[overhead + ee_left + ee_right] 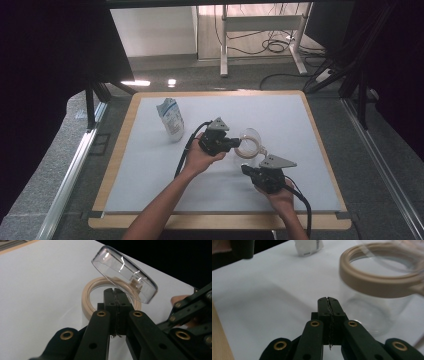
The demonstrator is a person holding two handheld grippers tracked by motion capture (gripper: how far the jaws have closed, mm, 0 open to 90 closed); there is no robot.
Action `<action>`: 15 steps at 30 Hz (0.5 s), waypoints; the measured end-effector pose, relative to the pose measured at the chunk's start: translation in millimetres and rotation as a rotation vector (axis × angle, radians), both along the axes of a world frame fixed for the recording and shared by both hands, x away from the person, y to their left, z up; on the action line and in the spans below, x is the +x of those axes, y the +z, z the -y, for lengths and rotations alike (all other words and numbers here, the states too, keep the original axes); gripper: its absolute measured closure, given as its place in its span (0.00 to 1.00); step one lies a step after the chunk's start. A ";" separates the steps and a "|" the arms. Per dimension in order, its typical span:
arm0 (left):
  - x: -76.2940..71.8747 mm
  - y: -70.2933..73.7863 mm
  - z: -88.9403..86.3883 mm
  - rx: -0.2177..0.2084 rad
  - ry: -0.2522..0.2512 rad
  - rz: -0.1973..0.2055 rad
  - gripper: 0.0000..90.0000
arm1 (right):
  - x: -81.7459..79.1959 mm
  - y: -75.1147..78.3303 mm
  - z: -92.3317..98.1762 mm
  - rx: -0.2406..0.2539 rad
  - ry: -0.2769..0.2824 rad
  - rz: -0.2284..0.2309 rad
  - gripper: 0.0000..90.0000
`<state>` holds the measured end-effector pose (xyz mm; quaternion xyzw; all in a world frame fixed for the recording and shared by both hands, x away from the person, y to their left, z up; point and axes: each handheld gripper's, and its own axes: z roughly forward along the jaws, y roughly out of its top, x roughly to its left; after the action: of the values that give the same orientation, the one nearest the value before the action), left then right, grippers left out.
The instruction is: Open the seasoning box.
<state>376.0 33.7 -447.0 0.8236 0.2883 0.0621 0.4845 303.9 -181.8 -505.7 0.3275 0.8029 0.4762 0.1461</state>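
Grey mat (150,165): covers the wooden table (117,150); white pouch (171,119) stands upright at far left.
Glass jar (250,142): mid-mat, hinged lid (123,273) tipped open, beige seal ring (86,298).
Left gripper (235,143): forearm angled in from below, jaws together at the ring.
Right gripper (246,170): held low just before the jar, jaws together, empty.

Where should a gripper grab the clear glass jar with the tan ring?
Probably the tan ring at the mouth of the clear glass jar, coming from above: the jar stands upright, its glass wall looks wide and smooth, and the flipped-open clear lid leaves the ring exposed.
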 end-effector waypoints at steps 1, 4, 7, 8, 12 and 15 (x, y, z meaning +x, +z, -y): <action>-0.1 0.1 0.2 0.001 -0.001 -0.001 1.00 | 0.2 -2.3 -1.4 0.001 0.009 -0.004 0.95; 0.0 1.0 0.7 -0.002 -0.001 -0.002 1.00 | 0.5 -5.6 -2.7 -0.006 0.009 -0.014 0.93; -1.4 7.9 4.9 -0.001 -0.013 0.007 1.00 | 1.3 -10.8 -6.7 -0.024 0.018 -0.038 0.81; -2.0 9.9 6.3 -0.004 -0.019 0.013 1.00 | 1.3 -11.9 -7.9 -0.033 0.022 -0.042 0.80; -4.2 14.0 11.5 0.000 -0.033 0.023 1.00 | 0.9 -14.6 -11.5 -0.054 0.037 -0.038 0.76; -5.0 16.8 15.6 0.009 -0.045 0.029 1.00 | 1.3 -15.8 -11.7 -0.053 0.038 -0.041 0.74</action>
<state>371.0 18.1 -430.2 0.8311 0.2622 0.0646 0.4861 305.2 -170.1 -521.5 0.3178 0.8242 0.4506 0.1294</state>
